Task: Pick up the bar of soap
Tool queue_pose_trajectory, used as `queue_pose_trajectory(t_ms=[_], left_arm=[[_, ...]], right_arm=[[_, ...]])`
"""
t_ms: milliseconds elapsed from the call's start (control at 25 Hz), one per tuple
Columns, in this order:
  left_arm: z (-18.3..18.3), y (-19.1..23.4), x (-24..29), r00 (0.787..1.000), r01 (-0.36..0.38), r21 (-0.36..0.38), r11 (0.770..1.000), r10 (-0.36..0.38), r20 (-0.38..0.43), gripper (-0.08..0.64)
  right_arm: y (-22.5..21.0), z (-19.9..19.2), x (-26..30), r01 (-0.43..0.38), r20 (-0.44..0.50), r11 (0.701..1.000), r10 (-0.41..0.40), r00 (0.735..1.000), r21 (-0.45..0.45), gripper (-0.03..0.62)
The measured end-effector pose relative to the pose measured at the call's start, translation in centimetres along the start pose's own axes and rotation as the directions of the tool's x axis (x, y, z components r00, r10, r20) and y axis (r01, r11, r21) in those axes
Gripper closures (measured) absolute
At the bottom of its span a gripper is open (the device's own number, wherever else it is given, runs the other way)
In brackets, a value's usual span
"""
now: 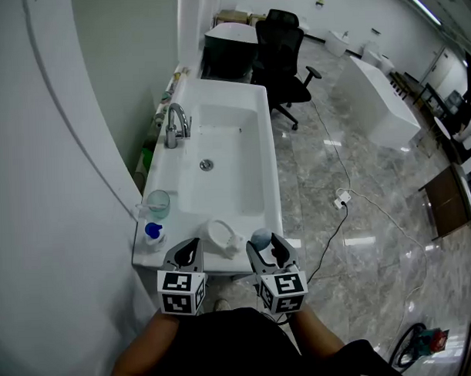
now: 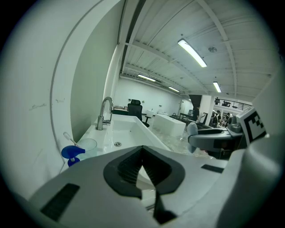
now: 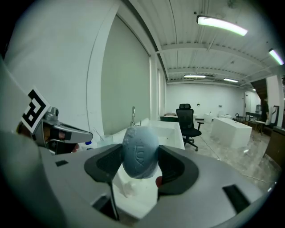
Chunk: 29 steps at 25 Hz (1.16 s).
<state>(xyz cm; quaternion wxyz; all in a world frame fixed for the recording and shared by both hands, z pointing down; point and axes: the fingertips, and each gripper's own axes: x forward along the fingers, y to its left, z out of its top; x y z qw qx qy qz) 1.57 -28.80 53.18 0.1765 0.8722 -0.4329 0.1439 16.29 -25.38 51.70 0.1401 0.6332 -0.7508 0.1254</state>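
Clamping the bar of soap (image 3: 140,150) between its two dark pads, the right gripper (image 1: 266,246) has the jaws closed onto the bar's broad faces, with the rounded blue oval standing on end and its embossed lettering facing the camera. In the head view the bar sits just above the near right corner of the white sink (image 1: 234,98), beside a white dish (image 1: 219,236) on the rim. The left gripper (image 1: 193,247) hangs just left of that dish with its jaws pressed together and nothing between them. Judged from its look, the soap is light and stiff but slick, more so if wet, and its curved faces would let it squirt out under a hard or off-centre squeeze. The best hold is therefore across the middle of the flat faces, as here, with moderate pressure. The pick-up appears done, since the bar seems clear of the dish, though contact below it cannot be ruled out
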Motion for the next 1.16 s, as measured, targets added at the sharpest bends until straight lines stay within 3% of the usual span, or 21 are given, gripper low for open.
queue_pose_trajectory(t_ms=[120,1160], left_arm=[[-0.08,-0.32,0.17,1.0,0.007,0.003,1.0,-0.007,0.001,0.558],[-0.58,-0.98,-0.09,1.0,0.009,0.008,1.0,-0.009,0.008,0.558]], right_arm=[[-0.87,-0.14,-0.05,0.03,0.01,0.999,-0.03,0.999,0.01,0.33],[-0.73,-0.17,-0.47,0.043,0.026,0.998,-0.044,0.999,0.043,0.33]])
